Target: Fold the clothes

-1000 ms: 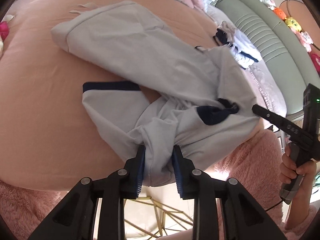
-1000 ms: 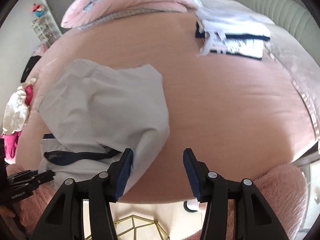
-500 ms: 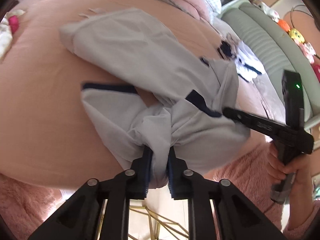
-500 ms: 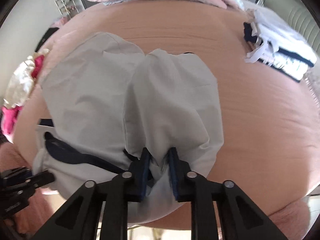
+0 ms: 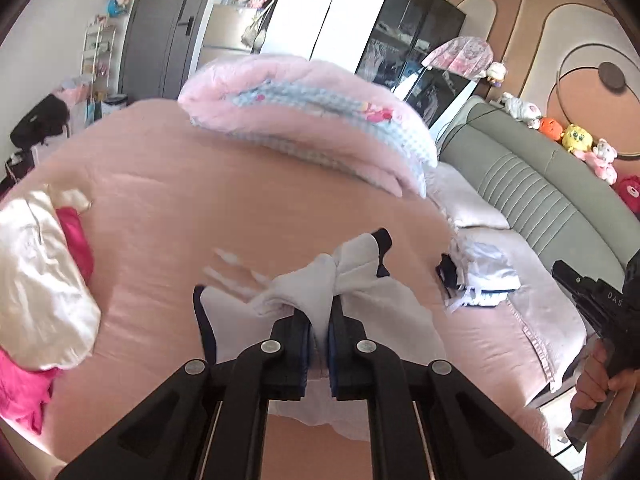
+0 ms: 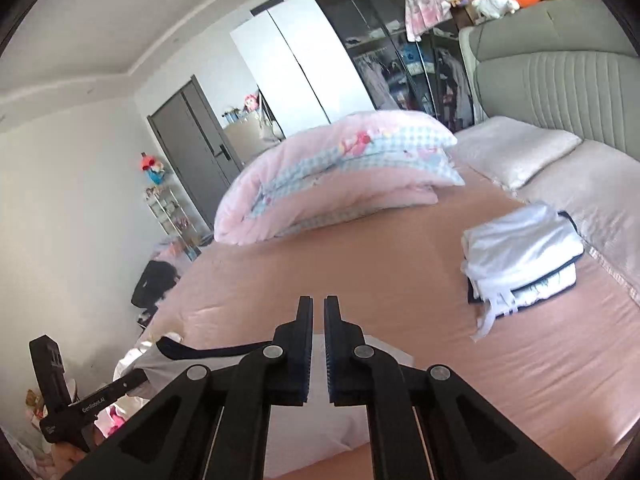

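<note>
Now lifted off the bed (image 5: pixel 168 216): white garment (image 5: pixel 316 284) pinched in left gripper (image 5: pixel 319 320); right gripper (image 6: pixel 319 312) narrow, cloth hanging below, grip unclear. Previously flat; ready for laying out, probably.

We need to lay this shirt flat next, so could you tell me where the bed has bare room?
The pink sheet is bare between the rolled quilt and the folded stack. The left side is crowded by a cream and magenta clothes pile.
</note>
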### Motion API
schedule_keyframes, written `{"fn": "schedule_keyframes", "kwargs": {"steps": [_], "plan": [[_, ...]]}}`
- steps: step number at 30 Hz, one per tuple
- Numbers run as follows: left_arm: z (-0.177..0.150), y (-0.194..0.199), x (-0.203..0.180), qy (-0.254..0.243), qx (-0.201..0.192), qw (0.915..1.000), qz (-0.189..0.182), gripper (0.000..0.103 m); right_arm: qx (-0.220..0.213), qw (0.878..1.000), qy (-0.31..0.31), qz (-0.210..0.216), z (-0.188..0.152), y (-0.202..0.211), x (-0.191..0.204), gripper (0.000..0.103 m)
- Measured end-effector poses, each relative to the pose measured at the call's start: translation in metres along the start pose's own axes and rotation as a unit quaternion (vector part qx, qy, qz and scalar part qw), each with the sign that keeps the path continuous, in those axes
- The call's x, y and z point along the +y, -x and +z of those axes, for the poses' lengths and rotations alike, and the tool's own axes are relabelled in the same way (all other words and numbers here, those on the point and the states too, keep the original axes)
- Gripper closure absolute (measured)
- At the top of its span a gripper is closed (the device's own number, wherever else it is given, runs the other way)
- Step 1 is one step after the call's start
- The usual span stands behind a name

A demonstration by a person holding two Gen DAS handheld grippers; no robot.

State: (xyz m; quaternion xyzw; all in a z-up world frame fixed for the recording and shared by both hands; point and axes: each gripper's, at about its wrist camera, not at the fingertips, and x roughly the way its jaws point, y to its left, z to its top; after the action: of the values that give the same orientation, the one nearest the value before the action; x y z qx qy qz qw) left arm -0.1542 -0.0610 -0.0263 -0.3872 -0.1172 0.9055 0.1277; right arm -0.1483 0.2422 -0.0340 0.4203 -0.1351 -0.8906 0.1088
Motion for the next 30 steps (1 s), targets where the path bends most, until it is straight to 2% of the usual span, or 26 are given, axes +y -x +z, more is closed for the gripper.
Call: {"fn": "schedule_keyframes", "kwargs": {"steps": [5, 6, 7, 8, 9, 10, 13, 16, 20, 22, 24, 26, 30], "plan": [[-0.054, -0.042, 0.032, 0.031, 0.093, 0.9949, 0.023, 0.096, 0.035, 0.999, -0.006, 0.012, -0.028, -0.015, 0.003, 0.098], [-0.055, -0.043, 0.033, 0.035, 0.092, 0.9949, 0.023, 0.095, 0.043, 0.999, -0.006, 0.013, -0.033, -0.02, 0.004, 0.097], [-0.053, -0.042, 0.033, 0.039, 0.086, 0.9953, 0.023, 0.091, 0.052, 0.999, -0.001, 0.012, -0.033, -0.031, 0.006, 0.089], [-0.052, -0.041, 0.033, 0.042, 0.081, 0.9956, 0.022, 0.087, 0.062, 0.998, 0.003, 0.009, -0.033, -0.041, 0.01, 0.073], [-0.051, -0.041, 0.033, 0.046, 0.076, 0.9958, 0.022, 0.077, 0.068, 0.998, 0.007, 0.003, -0.032, -0.051, 0.015, 0.067], [-0.049, -0.036, 0.034, 0.045, 0.066, 0.9965, 0.024, 0.066, 0.065, 0.998, 0.011, 0.003, -0.028, -0.057, 0.019, 0.067], [-0.044, -0.026, 0.036, 0.042, 0.039, 0.9979, 0.032, 0.065, 0.059, 0.998, 0.035, -0.002, -0.014, -0.078, 0.038, 0.067], [-0.044, -0.024, 0.04, 0.051, 0.023, 0.9978, 0.037, 0.065, 0.081, 0.995, 0.061, -0.02, -0.007, -0.105, 0.054, 0.067], [-0.046, -0.03, 0.049, 0.056, 0.03, 0.9946, 0.082, 0.065, 0.14, 0.982, 0.109, -0.07, -0.046, -0.135, 0.054, 0.067], [-0.048, -0.034, 0.056, 0.06, 0.037, 0.9932, 0.093, 0.065, 0.151, 0.976, 0.132, -0.08, -0.076, -0.13, 0.05, 0.067], [-0.051, -0.038, 0.061, 0.066, 0.05, 0.9944, 0.066, 0.065, 0.153, 0.973, 0.151, -0.09, -0.103, -0.12, 0.045, 0.067], [-0.053, -0.039, 0.056, 0.052, 0.054, 0.9971, 0.016, 0.065, 0.154, 0.974, 0.14, -0.085, -0.113, -0.105, 0.041, 0.066], [-0.057, -0.042, 0.03, 0.016, 0.038, 0.9986, -0.032, 0.065, 0.203, 0.969, 0.134, -0.052, -0.121, -0.089, 0.044, 0.064]]}}
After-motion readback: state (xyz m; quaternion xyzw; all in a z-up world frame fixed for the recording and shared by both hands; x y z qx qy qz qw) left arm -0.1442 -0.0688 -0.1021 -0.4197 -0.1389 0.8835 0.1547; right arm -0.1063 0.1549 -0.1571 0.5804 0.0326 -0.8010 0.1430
